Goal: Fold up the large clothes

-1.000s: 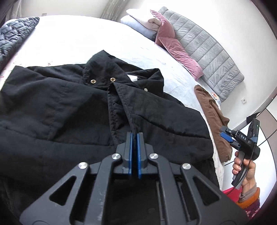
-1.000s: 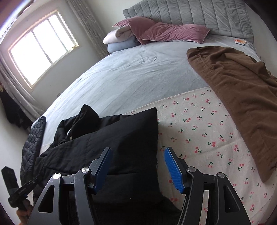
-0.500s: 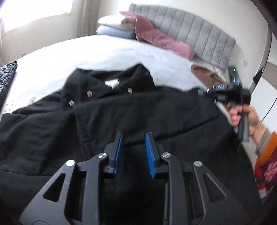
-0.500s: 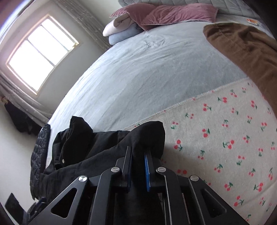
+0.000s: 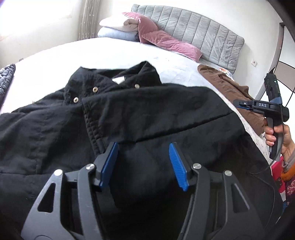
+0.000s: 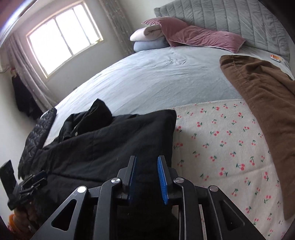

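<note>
So the black jacket [image 5: 129, 114] is spread across the lower left and middle of the left wrist view, lying on the bed [image 5: 110, 53]. Its collar with the brass snaps sits up near the centre top, and one side has been folded over across the front, so there's a straight folded edge running through the middle of the frame. In the right wrist view the same jacket fills the lower left, with its folded corner stopping just beside the cherry-print blanket [image 6: 230, 147].

The left gripper [image 5: 143, 162] hovers low in the frame over the black fabric, its blue fingers [image 5: 108, 164] spread wide and opening, with nothing pinched, just jacket underneath them. The right gripper [image 6: 146, 177] is at the bottom centre of its own view, fingers [image 6: 162, 181] narrow but parting, opening too; there's dark jacket fabric in the gap, but the pads don't look pressed onto it. You can also see that gripper at the right edge of the left wrist view, held in a hand [image 5: 280, 138].

A brown garment [image 6: 261, 103] lies along the right side of the bed, well apart from the jacket. Pink pillows [image 6: 199, 35] and a folded pale stack sit at the top against the grey headboard [image 6: 230, 16]. A quilted dark item [image 6: 36, 133] is at the left edge, and a window [image 6: 62, 38] is in the upper left.
</note>
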Tool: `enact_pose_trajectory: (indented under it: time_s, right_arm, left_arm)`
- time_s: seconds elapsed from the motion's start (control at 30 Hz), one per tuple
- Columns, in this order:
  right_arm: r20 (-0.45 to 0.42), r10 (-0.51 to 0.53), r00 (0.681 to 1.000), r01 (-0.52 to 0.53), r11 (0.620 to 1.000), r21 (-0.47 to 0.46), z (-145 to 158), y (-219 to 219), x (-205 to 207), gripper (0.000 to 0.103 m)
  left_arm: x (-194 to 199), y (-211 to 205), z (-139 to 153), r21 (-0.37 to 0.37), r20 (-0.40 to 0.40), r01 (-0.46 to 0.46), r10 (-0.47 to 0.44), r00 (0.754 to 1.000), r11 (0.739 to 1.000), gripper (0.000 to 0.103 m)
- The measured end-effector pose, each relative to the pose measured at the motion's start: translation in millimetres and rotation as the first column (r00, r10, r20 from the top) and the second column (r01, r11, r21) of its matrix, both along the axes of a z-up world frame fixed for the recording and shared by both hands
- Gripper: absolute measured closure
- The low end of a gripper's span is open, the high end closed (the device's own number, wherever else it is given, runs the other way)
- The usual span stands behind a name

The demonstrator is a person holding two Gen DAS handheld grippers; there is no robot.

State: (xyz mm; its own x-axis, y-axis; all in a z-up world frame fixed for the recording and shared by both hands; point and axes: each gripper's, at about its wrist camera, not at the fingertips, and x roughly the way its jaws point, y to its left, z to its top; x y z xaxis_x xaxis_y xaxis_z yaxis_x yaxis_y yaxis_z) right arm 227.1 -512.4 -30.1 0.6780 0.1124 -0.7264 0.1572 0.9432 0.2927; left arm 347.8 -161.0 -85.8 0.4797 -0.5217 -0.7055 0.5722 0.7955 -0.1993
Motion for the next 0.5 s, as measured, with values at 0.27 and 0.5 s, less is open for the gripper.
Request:
enact_pose_trajectory:
  time_s: [0.27,0.5]
  right_arm:
    - [-0.094,-0.126,0.988,0.122,0.991,-0.054,-5.3,-11.3,-32.2,0.05]
    - [-0.034,-0.052,0.998,0.048,0.992,-0.116,76.9,22.4,-109.5,0.04]
  left_arm:
    - [-24.8,13.2,31.6,0.061,-0.051,-0.03,0.033,0.998,0.998,0.032]
    - [-87.5,57.8,94.0,0.112,0.038,-0.062,0.058,0.998,0.992,0.02]
